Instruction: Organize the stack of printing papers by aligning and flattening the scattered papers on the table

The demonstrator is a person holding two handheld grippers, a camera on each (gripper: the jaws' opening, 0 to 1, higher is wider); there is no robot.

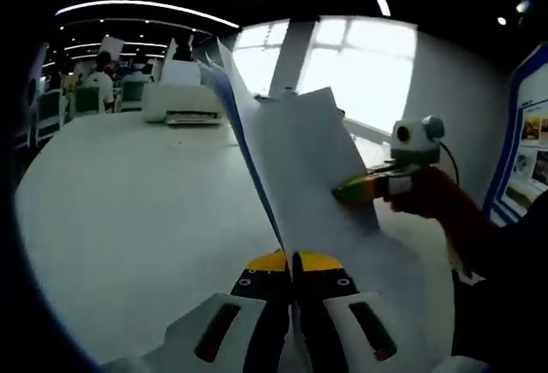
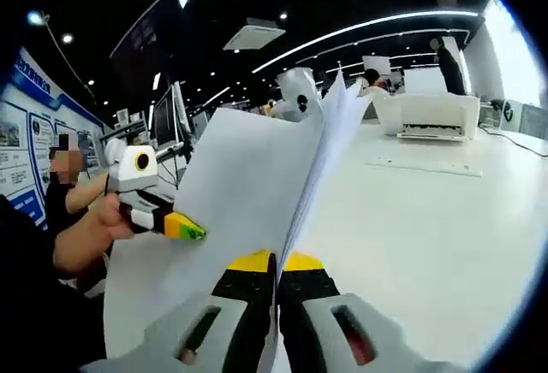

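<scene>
- Yellow-tipped left gripper (image 1: pixel 292 263) sits at six o'clock, jaws clamped on the stack of printing papers (image 1: pixel 300 159).
- Right gripper (image 2: pixel 275 263) pinches the same sheaves, held upright above the white table (image 1: pixel 128 210).
- Top edges fan unevenly; squaring and flattening seem unfinished.
- Printer (image 2: pixel 432 115) sits at two o'clock.

Wide bare table (image 1: pixel 128 210) beside the upright papers (image 1: pixel 300 150); printer (image 1: pixel 184 102) at far edge.

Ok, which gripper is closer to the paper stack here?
Neither, both grip it. The left gripper is shut on the paper stack at one spot, the right gripper at another.
</scene>
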